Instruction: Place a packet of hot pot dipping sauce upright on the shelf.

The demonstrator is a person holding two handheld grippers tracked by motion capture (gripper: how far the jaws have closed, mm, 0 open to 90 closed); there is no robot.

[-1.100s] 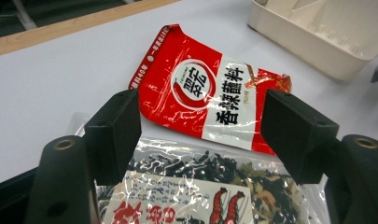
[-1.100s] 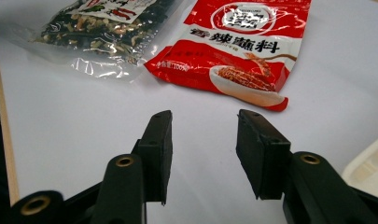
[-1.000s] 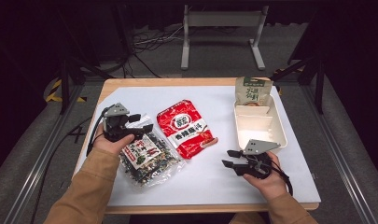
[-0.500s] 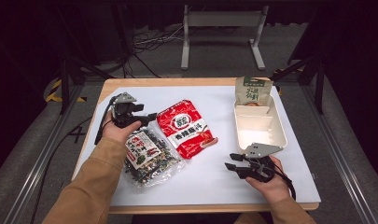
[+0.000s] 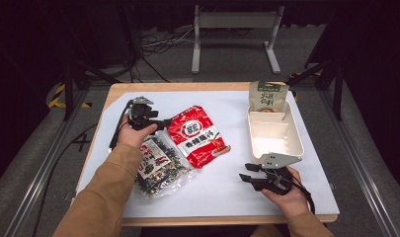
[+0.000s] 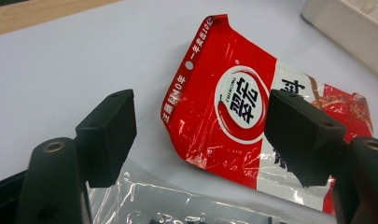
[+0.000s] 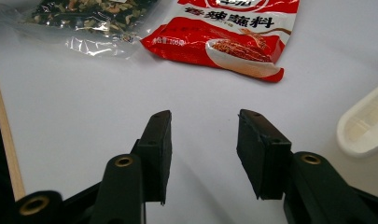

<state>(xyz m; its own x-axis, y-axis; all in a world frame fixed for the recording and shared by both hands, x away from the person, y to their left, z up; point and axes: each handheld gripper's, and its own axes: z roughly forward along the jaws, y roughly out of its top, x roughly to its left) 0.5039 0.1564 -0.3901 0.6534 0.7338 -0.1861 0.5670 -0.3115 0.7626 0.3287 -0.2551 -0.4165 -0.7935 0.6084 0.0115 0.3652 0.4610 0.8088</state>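
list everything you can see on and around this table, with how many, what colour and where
red sauce packet: 1, red and white, table centre-left
clear bag of dark dried mix: 1, clear, dark contents, beside the red packet, nearer the person
white tray: 1, cream white, right side
green-label pouch: 1, tan and green, upright at tray's far end
table: 1, white top, wood edge
left hand-held gripper: 1, black, open, at red packet's far corner
right hand-held gripper: 1, black, open, near edge

Tan sleeves (image 5: 106, 192), black claws (image 5: 160, 122)

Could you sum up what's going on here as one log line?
left gripper: open, jaws just opening, at red bag corner | right gripper: open, empty, near tray | clear bag: on table
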